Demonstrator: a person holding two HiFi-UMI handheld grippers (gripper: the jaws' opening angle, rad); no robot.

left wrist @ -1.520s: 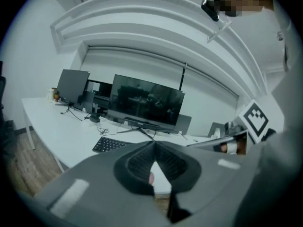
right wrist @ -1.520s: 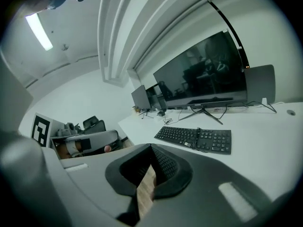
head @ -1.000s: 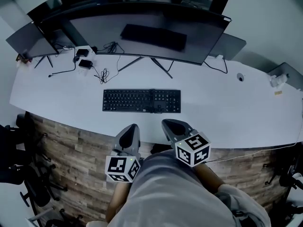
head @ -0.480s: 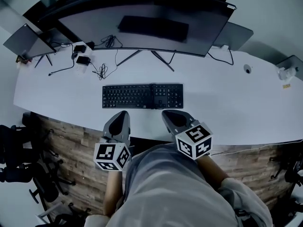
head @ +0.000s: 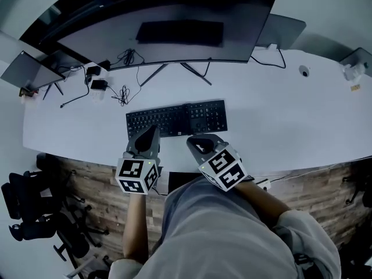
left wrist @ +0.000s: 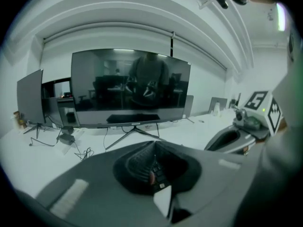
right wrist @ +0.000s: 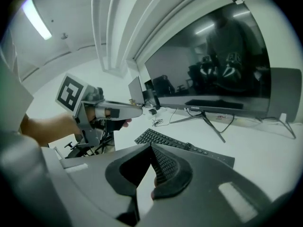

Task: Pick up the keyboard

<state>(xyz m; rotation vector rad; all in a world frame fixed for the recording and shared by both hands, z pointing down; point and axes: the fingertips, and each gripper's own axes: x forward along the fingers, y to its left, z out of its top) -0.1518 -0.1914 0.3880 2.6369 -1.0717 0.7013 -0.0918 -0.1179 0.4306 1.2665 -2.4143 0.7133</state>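
Two grippers, one in each of my hands, both low in front of me at the near edge of the white bench [head: 279, 115]. Left gripper [head: 149, 133]: jaws closed tip to tip, with only a thin slit lower down between the ribbed pads, nothing gripped. In the head view its tip overlaps the front edge of the keyboard [head: 177, 118], toward the keyboard's left end; can't tell if it touches. Right gripper [head: 196, 142]: jaws also pressed together at the tips, nothing in them. Its tip sits just short of the keyboard's front edge, about mid-length, and contact is unclear. The two grippers are side by side with a gap between them, marker cubes facing up. The keyboard is black and full-size, and lies flat on the bench, parallel to the front edge, in front of the monitor. It is slightly rotated in the head view, right end farther from me. The big curved monitor [head: 168, 31] is dark and stands behind it on a splayed stand. A smaller dark screen [head: 29, 71] is at the bench's far left. There is a tangle of cables [head: 122, 92] and a small adapter near the monitor's left side. A small round object [head: 301, 71] lies on the right part of the bench, well apart from the keyboard. The bench front is wood-plank panelling [head: 87, 185], with dark office chairs [head: 35, 214] on the floor at lower left.
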